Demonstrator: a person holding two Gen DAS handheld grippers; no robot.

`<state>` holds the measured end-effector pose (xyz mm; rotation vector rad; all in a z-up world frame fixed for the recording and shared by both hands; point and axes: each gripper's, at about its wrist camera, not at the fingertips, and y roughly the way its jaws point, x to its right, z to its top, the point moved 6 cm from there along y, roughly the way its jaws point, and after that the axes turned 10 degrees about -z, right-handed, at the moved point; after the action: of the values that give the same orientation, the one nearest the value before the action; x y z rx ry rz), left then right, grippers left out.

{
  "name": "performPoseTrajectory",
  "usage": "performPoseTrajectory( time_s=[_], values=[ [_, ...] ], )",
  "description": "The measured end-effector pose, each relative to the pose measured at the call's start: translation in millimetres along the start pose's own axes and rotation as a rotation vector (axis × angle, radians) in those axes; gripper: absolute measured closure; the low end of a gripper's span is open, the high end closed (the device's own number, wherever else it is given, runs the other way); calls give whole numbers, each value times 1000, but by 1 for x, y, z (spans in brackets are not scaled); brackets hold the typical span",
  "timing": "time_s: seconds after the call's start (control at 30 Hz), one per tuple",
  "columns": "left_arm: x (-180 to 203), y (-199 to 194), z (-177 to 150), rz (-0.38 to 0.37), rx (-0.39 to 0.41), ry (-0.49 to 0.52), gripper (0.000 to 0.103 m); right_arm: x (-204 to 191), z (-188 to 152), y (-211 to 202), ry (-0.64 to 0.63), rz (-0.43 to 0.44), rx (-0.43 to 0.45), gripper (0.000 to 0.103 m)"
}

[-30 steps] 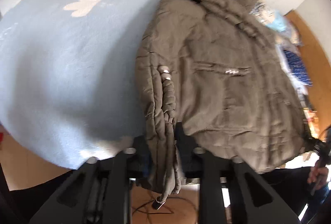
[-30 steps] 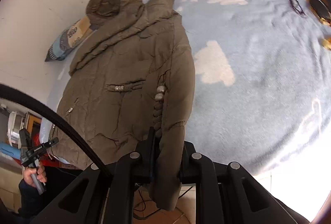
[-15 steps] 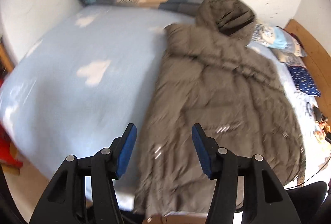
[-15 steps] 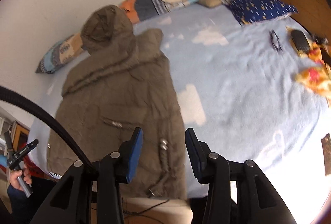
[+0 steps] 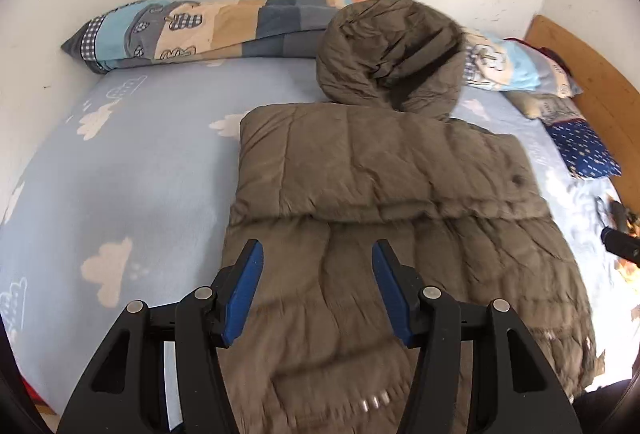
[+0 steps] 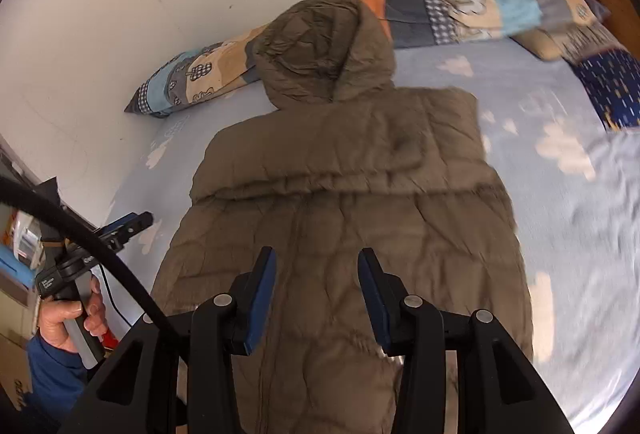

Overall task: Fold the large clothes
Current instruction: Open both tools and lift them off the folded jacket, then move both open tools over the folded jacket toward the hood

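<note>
I have both tools hovering over the brown hooded jacket (image 5: 384,218), which lies lengthwise on the blue cloud-print bed (image 5: 120,185), its hood (image 5: 390,53) propped against the patchwork bolster (image 5: 192,29) well ahead of my fingers. The left gripper (image 5: 316,254) stands wide open and holds nothing; between its fingertips I see the jacket's lower body, just below a raised horizontal ridge of padding. The right gripper (image 6: 316,260) is likewise spread wide and empty, centred over the same quilted panel.

My worry is the padding. This coat looks thick and springy, so I judge that a shallow pinch would catch only the top shell layer, and the lift would peel it away from the layers under it, ruining what is already stacked. The hem hangs near the bed's edge beneath my fingers; a careless pull towards me could drag the whole coat off. Its bulk may also spring any fold back open.
</note>
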<state>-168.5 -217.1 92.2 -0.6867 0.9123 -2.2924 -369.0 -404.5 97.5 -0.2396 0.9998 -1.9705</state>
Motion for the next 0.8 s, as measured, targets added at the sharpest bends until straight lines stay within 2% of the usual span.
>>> performPoseTrajectory(
  time_s=[0.13, 0.3, 0.4, 0.5, 0.57, 0.63, 0.73, 0.8],
  values=[
    [-17, 38, 25, 4, 11, -58, 48, -24, 39, 39, -55, -6, -3, 57],
    [-27, 79, 43, 36, -6, -44, 48, -47, 79, 108, -91, -41, -22, 57],
    [-32, 98, 42, 27, -43, -67, 48, -49, 87, 153, -91, -77, -74, 57],
    [-29, 117, 35, 45, -105, -29, 47, -42, 80, 189, -86, -104, -149, 57],
    [-26, 123, 32, 61, -113, 8, 44, -37, 72, 207, -72, -97, -190, 57],
    [-26, 120, 33, 56, -108, 5, 44, -35, 68, 215, -77, -92, -207, 57],
    [-25, 105, 41, 7, -71, -24, 44, -37, 79, 208, -80, -71, -237, 57],
    [-23, 93, 47, -3, -29, -21, 44, -45, 99, 187, -85, -18, -197, 57]
  ],
)
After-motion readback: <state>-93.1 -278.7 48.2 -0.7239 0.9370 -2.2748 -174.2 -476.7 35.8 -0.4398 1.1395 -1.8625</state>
